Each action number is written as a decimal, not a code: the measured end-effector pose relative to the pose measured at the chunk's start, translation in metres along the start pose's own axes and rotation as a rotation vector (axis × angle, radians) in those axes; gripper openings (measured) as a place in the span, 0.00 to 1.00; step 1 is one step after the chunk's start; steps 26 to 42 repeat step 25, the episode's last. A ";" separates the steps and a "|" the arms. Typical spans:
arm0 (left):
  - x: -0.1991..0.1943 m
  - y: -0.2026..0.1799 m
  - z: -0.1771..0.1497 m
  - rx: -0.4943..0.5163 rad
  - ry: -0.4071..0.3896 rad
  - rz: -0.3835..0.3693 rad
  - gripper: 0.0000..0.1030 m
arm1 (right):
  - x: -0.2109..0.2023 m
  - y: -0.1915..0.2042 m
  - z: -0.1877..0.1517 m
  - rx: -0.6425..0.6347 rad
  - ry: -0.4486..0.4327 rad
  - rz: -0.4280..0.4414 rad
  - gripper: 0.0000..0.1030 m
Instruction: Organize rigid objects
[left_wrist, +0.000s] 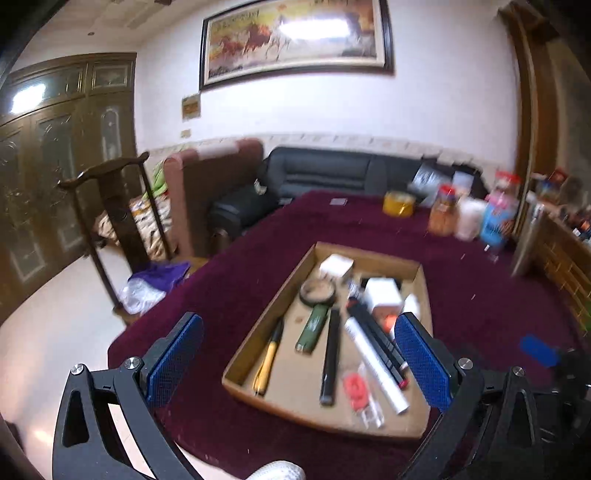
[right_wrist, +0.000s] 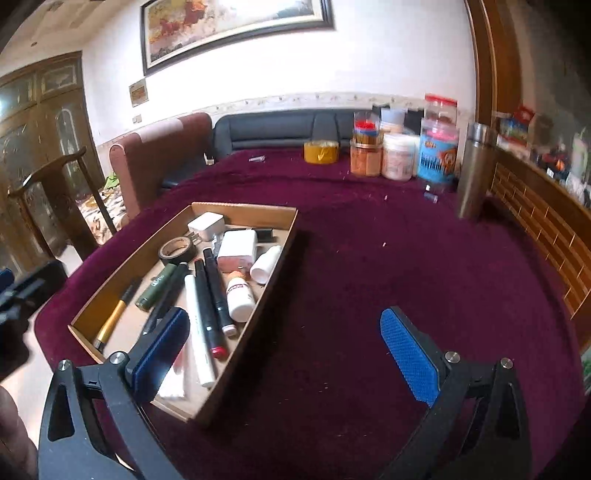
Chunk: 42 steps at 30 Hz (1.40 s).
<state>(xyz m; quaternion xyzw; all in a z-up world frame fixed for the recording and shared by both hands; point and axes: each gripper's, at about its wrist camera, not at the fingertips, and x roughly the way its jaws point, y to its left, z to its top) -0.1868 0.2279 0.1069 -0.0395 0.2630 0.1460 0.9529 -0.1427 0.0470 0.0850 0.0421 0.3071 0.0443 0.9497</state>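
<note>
A shallow cardboard tray (left_wrist: 384, 256) (right_wrist: 284, 254) sits on the dark red tablecloth. It holds several pens and markers, a green lighter (left_wrist: 312, 328) (right_wrist: 157, 286), a yellow-handled tool (left_wrist: 267, 360) (right_wrist: 112, 319), a tape roll (left_wrist: 317, 291) (right_wrist: 177, 249), white boxes and small white bottles (right_wrist: 240, 297). My left gripper (left_wrist: 299, 360) is open and empty, raised over the tray's near end. My right gripper (right_wrist: 286, 352) is open and empty, above the tray's near right corner. The right gripper's blue tip (left_wrist: 537, 349) shows at the right of the left wrist view.
Jars and containers (right_wrist: 399, 155) (left_wrist: 469, 218), a yellow tape roll (right_wrist: 321, 151) (left_wrist: 399, 203) and a steel flask (right_wrist: 474, 173) stand at the table's far right. A wooden chair (left_wrist: 118, 229), sofa (left_wrist: 332, 173) and wooden shelf (right_wrist: 546, 206) surround the table.
</note>
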 end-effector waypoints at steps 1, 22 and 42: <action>0.002 0.000 -0.002 -0.004 0.021 0.002 0.99 | -0.002 0.003 -0.001 -0.033 -0.010 -0.008 1.00; 0.037 -0.015 -0.015 -0.001 0.186 0.026 0.99 | 0.013 0.006 -0.008 -0.106 0.043 -0.015 1.00; 0.038 -0.018 -0.016 0.013 0.188 0.028 0.99 | 0.016 -0.003 -0.006 -0.075 0.060 -0.014 1.00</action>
